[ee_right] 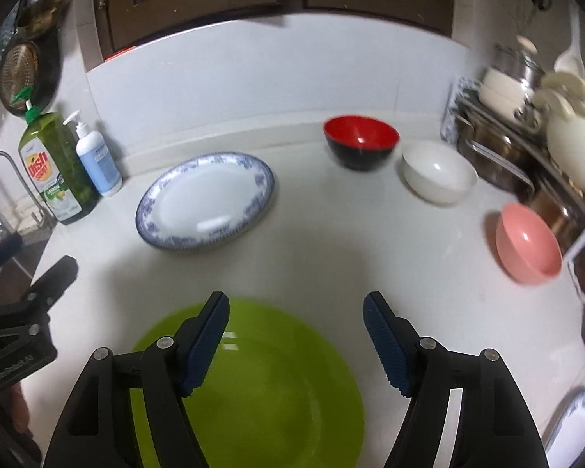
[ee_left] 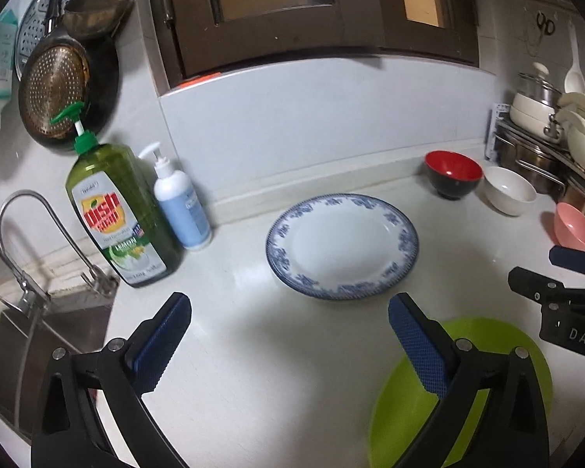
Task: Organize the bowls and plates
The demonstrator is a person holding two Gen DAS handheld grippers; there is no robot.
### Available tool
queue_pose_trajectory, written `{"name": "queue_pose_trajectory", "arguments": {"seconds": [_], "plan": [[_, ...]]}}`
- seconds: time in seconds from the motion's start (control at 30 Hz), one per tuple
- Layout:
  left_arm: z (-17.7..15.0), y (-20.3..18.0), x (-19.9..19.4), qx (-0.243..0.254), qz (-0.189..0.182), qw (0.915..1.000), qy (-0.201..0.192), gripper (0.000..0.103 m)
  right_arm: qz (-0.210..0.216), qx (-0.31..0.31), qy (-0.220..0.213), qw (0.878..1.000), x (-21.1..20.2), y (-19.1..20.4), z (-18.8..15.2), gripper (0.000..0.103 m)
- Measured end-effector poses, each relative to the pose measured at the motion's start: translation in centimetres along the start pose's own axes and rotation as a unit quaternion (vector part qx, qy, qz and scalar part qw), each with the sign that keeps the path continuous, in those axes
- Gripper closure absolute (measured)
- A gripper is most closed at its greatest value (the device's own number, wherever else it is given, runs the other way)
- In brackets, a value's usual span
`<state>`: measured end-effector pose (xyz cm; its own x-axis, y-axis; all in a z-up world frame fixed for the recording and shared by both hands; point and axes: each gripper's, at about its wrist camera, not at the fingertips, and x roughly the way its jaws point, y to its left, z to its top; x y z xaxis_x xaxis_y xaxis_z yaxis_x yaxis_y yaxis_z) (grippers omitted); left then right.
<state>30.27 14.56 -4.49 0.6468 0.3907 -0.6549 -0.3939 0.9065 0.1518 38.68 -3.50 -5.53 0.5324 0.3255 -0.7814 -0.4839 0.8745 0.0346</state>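
From my left wrist camera I count two plates on the counter (ee_left: 253,351): a blue-rimmed plate (ee_left: 341,245) ahead and a green plate (ee_left: 483,355) under my right finger. Three bowls sit far right: red bowl (ee_left: 453,173), white bowl (ee_left: 509,190), pink bowl (ee_left: 575,226). Two pump bottles (ee_left: 117,210) stand by the sink. My left gripper (ee_left: 288,343) is spread wide, pinching nothing.

From my right wrist camera I see the same three bowls, the green plate below, and part of a third plate (ee_right: 581,409) at bottom right. My right gripper (ee_right: 296,339) is spread, empty.
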Motion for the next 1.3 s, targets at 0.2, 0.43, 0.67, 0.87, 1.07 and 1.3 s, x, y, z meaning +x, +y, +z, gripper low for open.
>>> {"name": "queue_pose_trajectory", "arguments": {"seconds": [0.2, 0.43, 0.67, 0.87, 1.07, 1.3], "plan": [[1.7, 1.5, 1.6, -0.003, -0.003, 1.0000, 0.006, 0.000, 0.013, -0.014, -0.012, 1.000, 1.1, 1.5, 3.0, 0.031], [3.7, 3.0, 5.7, -0.002, 0.003, 0.9998, 0.019, 0.000, 0.015, -0.039, -0.027, 0.999, 3.0, 3.4, 6.7, 0.031], [4.9, 3.4, 10.8, -0.007, 0.005, 0.9989, 0.047, 0.000, 0.010, -0.034, -0.007, 0.999, 7.6, 3.9, 9.4, 0.031], [5.1, 4.1, 14.5, -0.015, -0.004, 0.9975, 0.069, 0.002, 0.014, -0.029, 0.018, 0.999, 11.7, 4.0, 10.4, 0.031], [5.0, 4.4, 17.7, -0.014, -0.009, 0.9962, 0.086, 0.008, 0.021, -0.019, 0.045, 0.999, 15.2, 4.0, 10.9, 0.031], [4.4, 4.4, 20.8, -0.017, -0.010, 0.9940, 0.108, 0.018, 0.028, -0.015, 0.079, 0.996, 19.0, 4.2, 10.9, 0.031]]}}
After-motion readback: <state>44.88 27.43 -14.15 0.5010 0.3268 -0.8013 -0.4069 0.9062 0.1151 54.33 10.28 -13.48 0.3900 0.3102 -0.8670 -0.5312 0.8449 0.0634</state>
